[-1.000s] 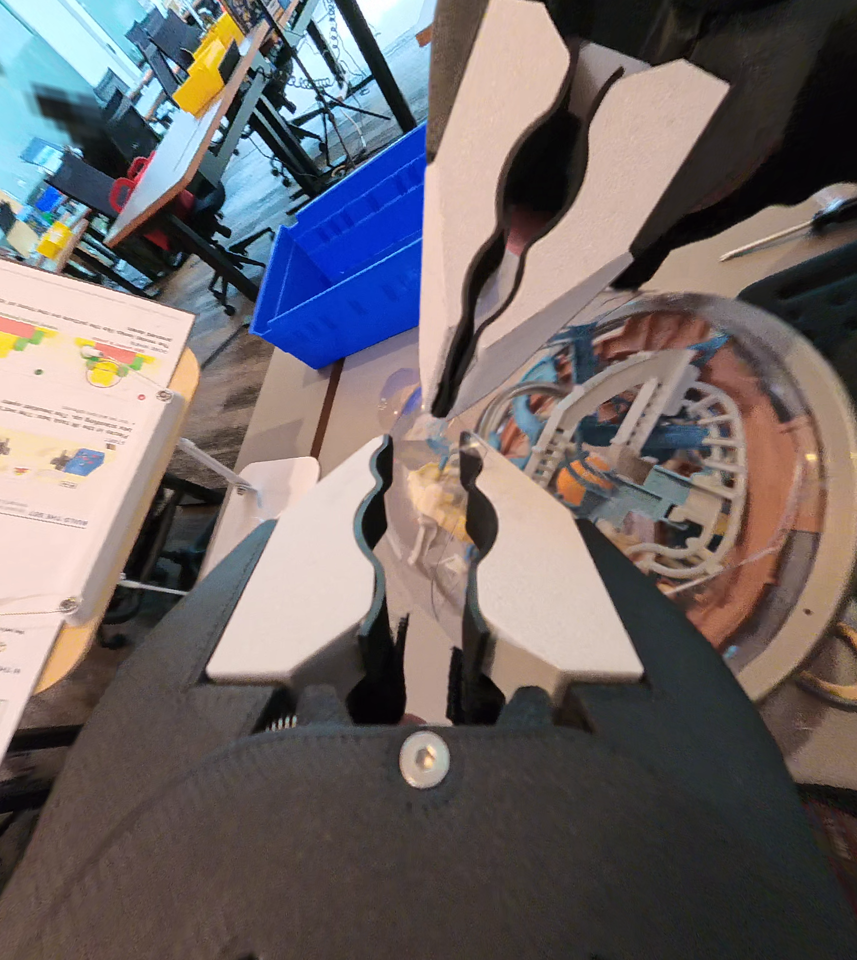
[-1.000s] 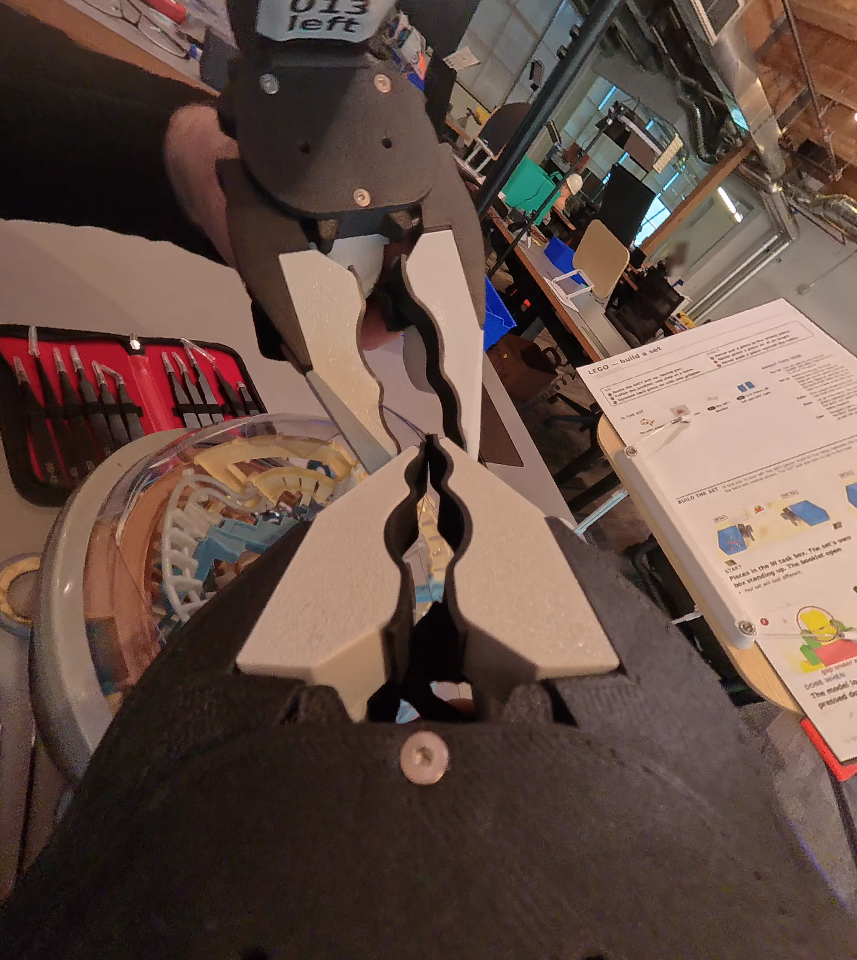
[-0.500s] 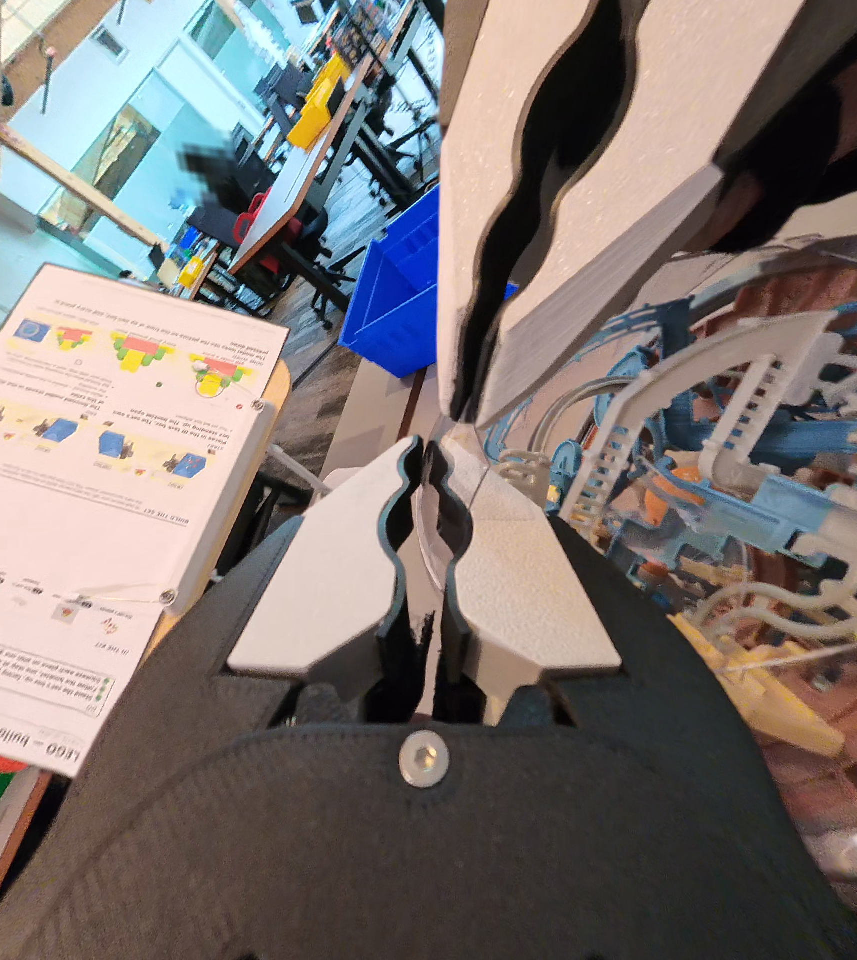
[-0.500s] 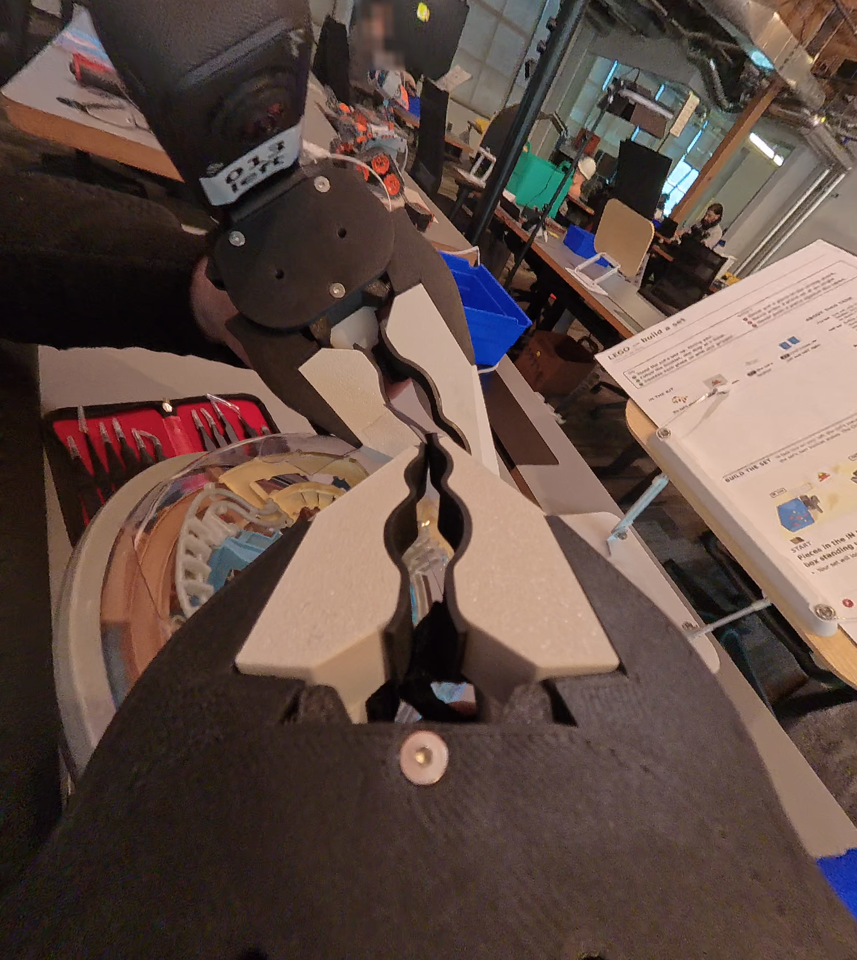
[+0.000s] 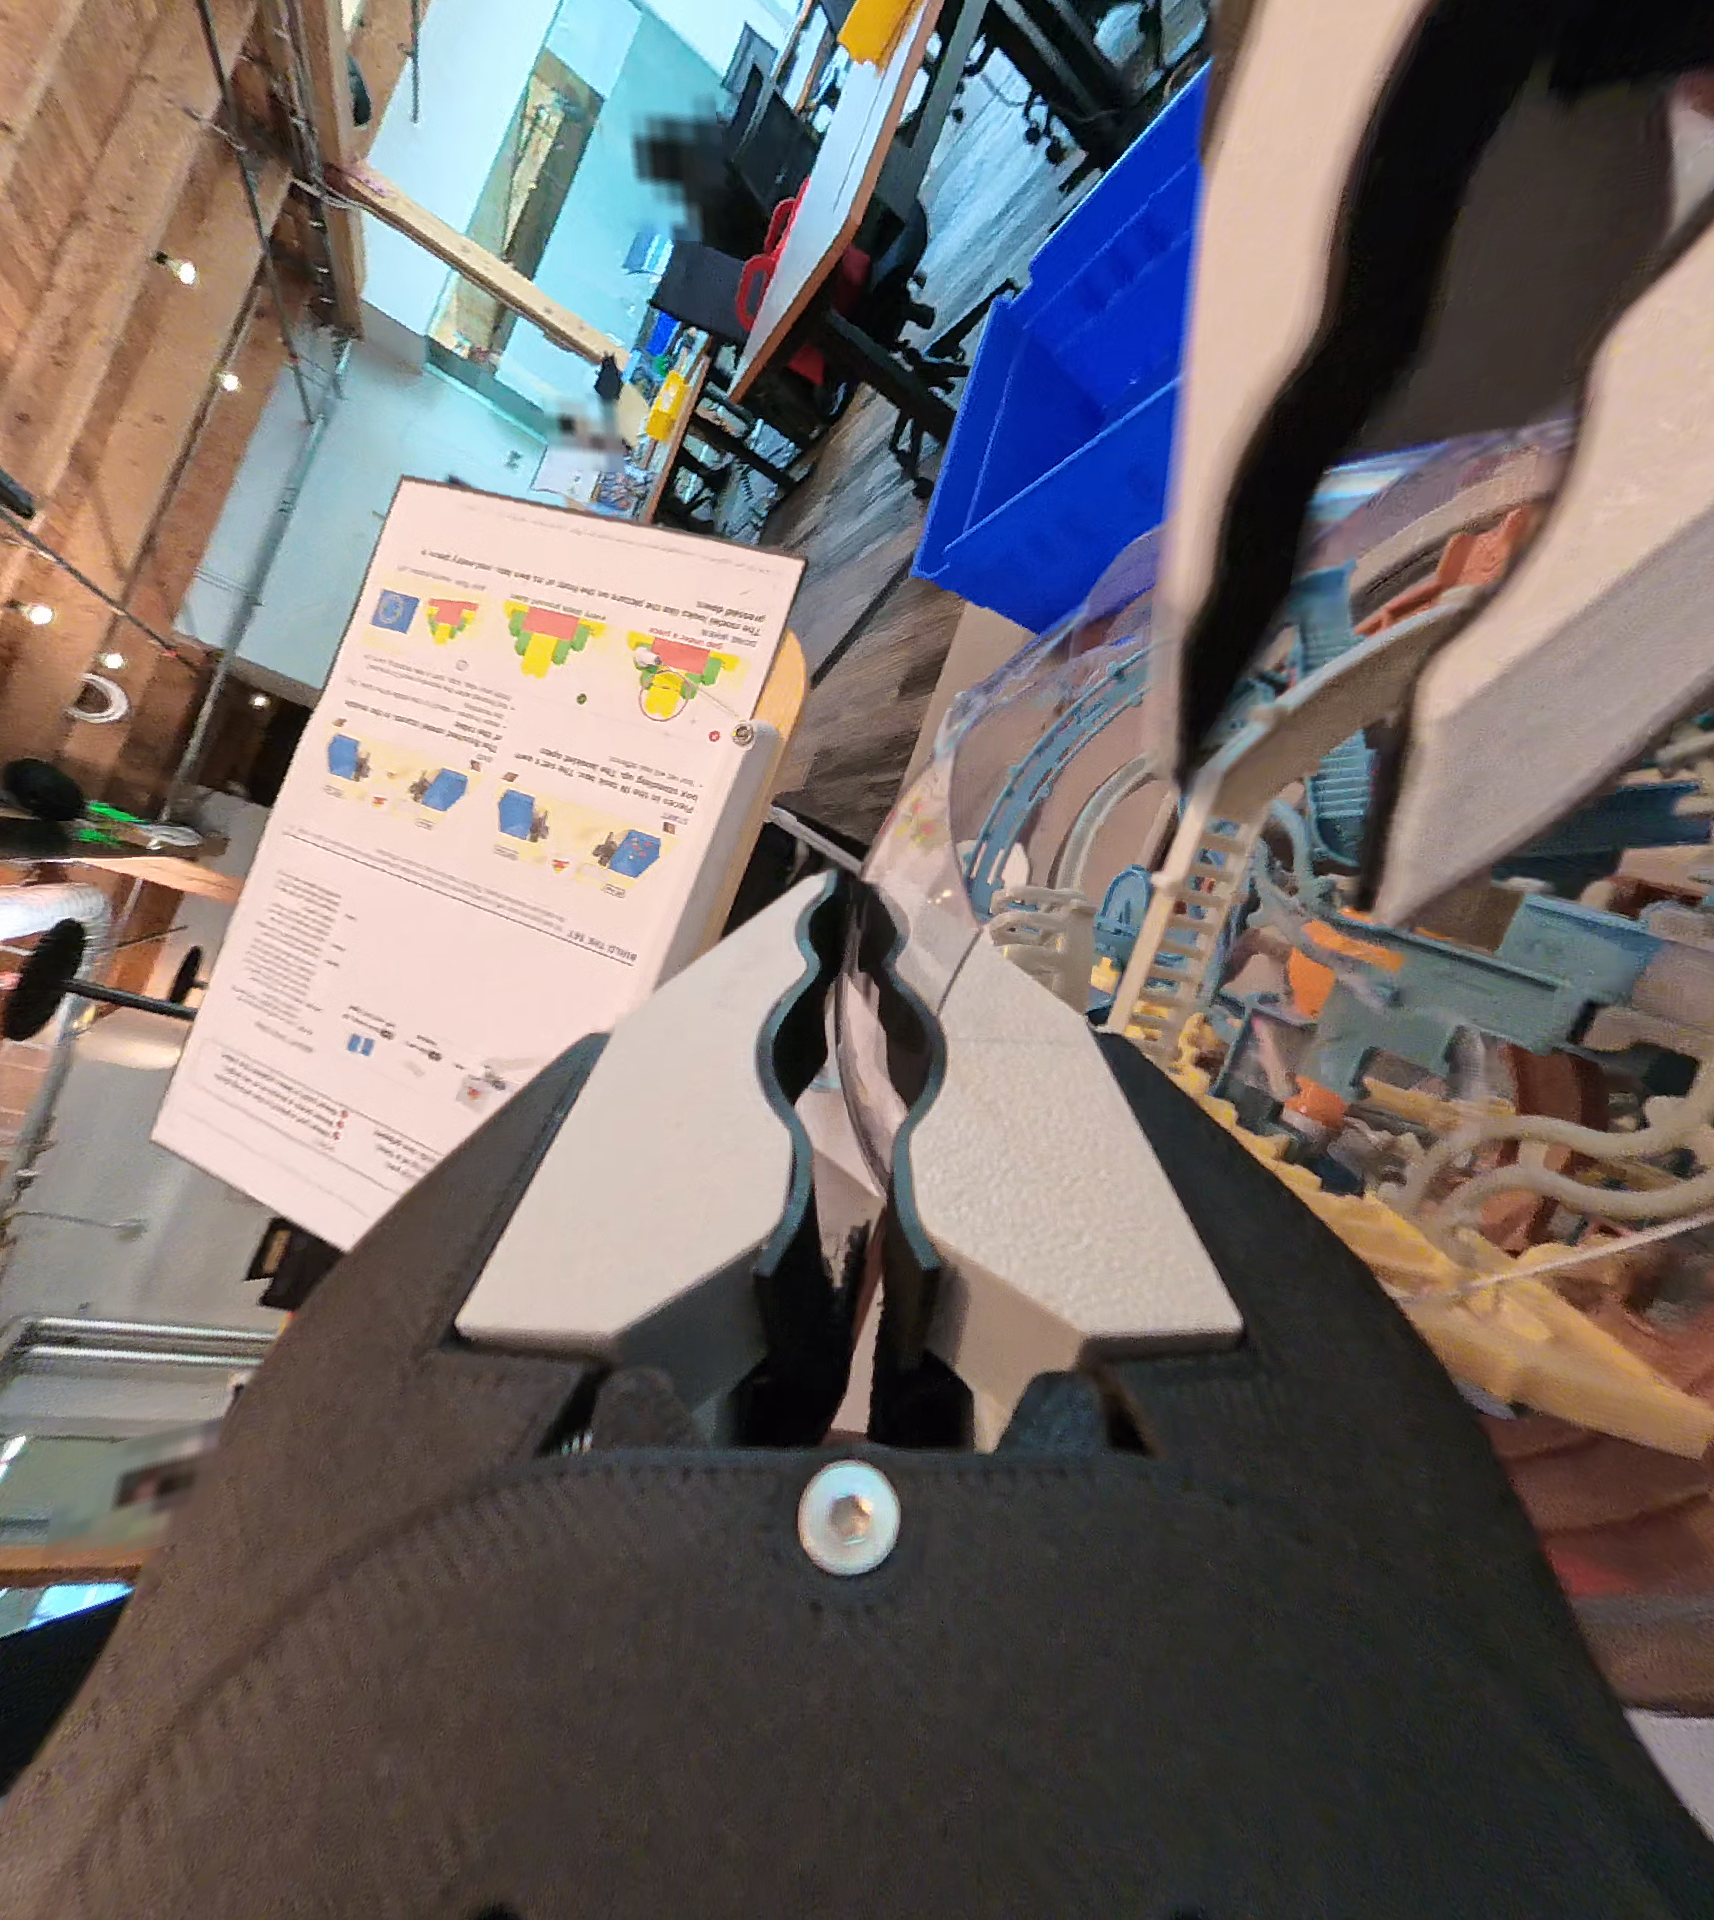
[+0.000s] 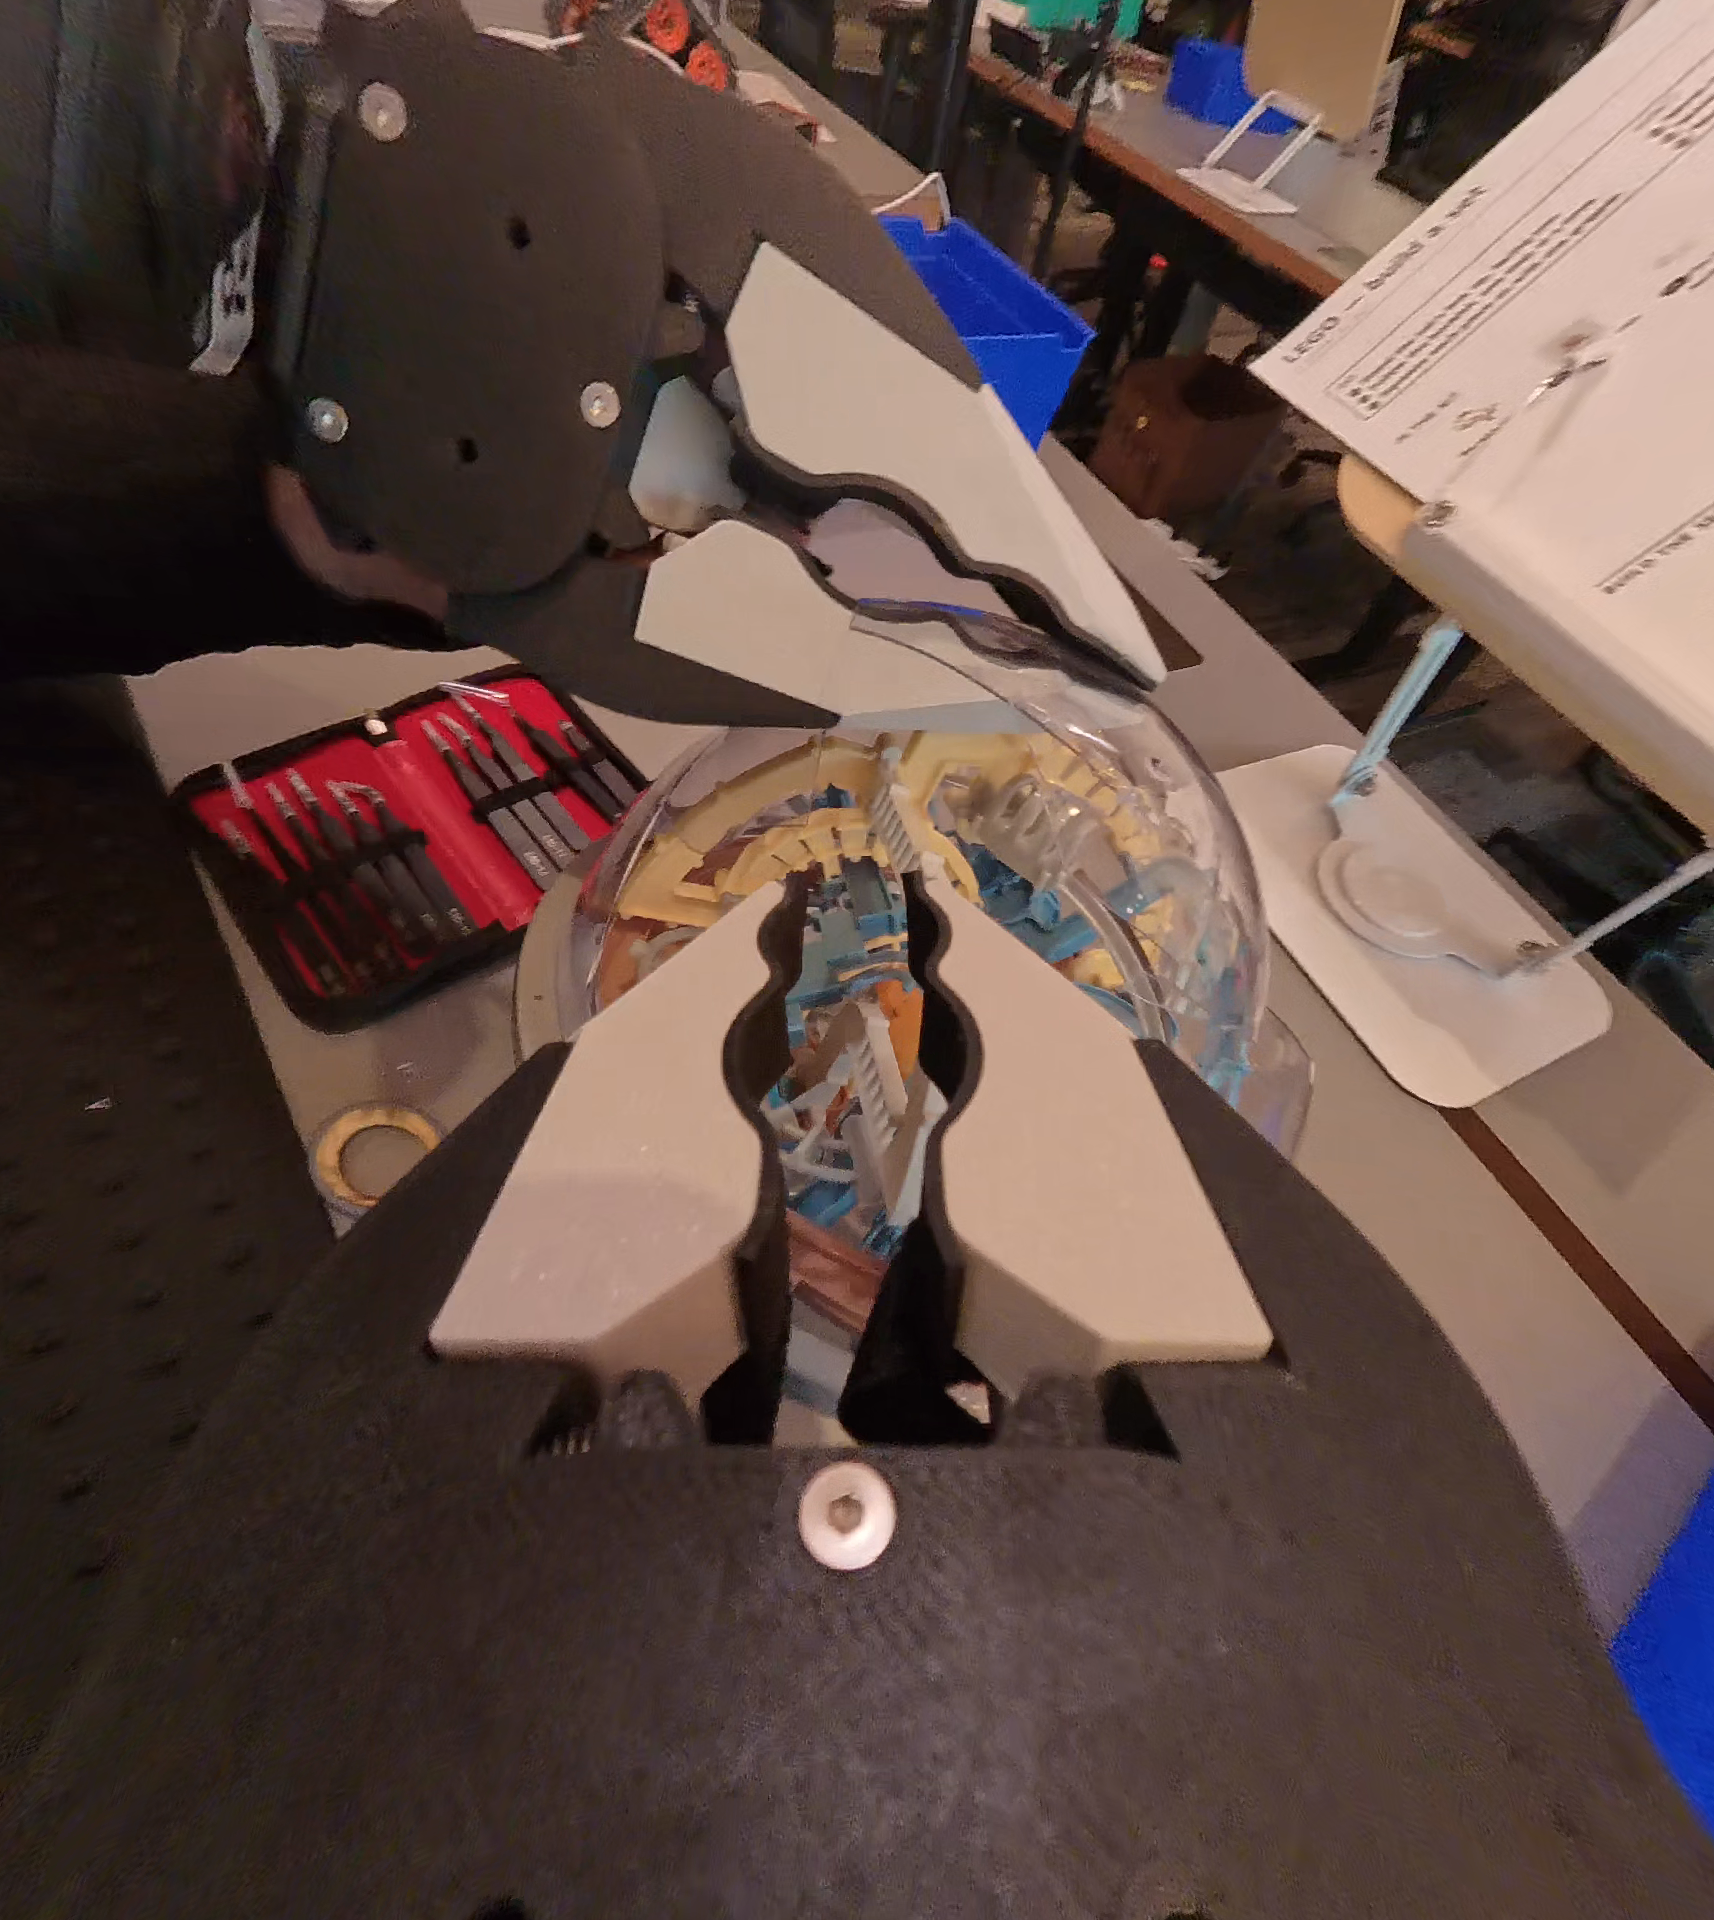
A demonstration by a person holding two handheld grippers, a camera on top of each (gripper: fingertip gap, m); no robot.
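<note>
The round maze ball (image 6: pixel 936 831) sits in a grey ring (image 6: pixel 546 935) on the bench (image 6: pixel 1611 1195), right in front of both your tools. It is full of little yellow, blue and white tracks. A clear cover (image 6: pixel 1196 831) curves over the side of it near the white stand foot (image 6: pixel 1404 935). Your left tool (image 5: pixel 848 894) is pressed together on the thin top edge of that cover, and it holds only a small bit of the edge. Your right tool (image 6: pixel 855 883) has its fingers a little apart. It points down at the ball from just above, and I cannot see it holding anything. I think the cover could slip out of the left tool, because the edge is thin and smooth and the hold is small. If it slips, it could drop onto the tracks. The cover could also bend or crack if you squeeze or twist hard. The right tool's tips are very near the tracks and could bump them. The ball is round, so it has no long side. The cover looks tipped, with its pinched edge up high and its round side bulging toward the stand foot. Beside the ball lies an open red case of black tweezers (image 6: pixel 396 831), and near that a small tape ring (image 6: pixel 375 1148). A paper sheet on a stand (image 6: pixel 1611 312) leans over the bench edge, and a blue bin (image 6: pixel 998 301) is farther back.
</note>
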